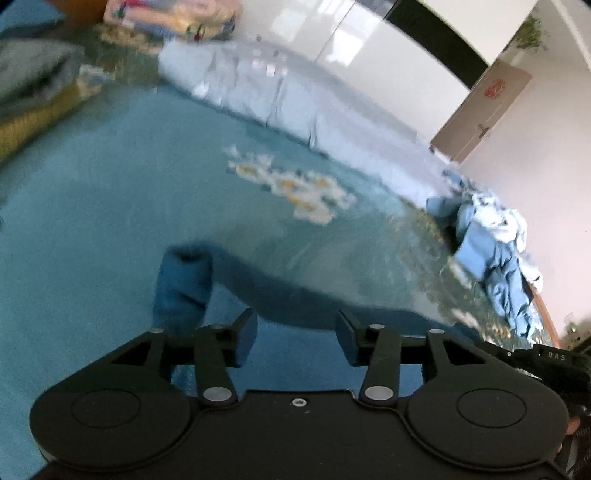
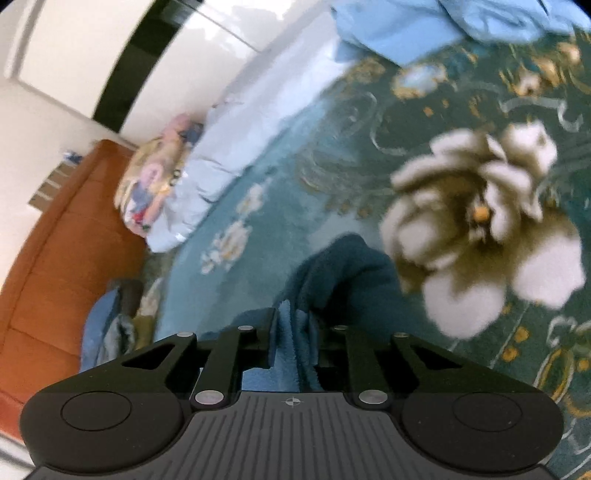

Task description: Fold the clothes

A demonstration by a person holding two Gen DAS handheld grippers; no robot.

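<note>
A dark teal fleece garment (image 1: 288, 295) lies on the teal flowered bedspread (image 1: 110, 206). One rolled end of it stands up at the left (image 1: 184, 284). My left gripper (image 1: 295, 332) is open just above the garment, with nothing between its fingers. In the right wrist view my right gripper (image 2: 295, 336) is shut on a bunched fold of the same teal garment (image 2: 343, 277), which rises between the fingers. Both views are blurred by motion.
A long pale blue folded quilt (image 1: 280, 96) lies along the far side of the bed. A pile of light blue clothes (image 1: 495, 251) sits at the right edge. A flowered pillow (image 1: 173, 18) and an orange headboard (image 2: 55, 240) are at the bed's end.
</note>
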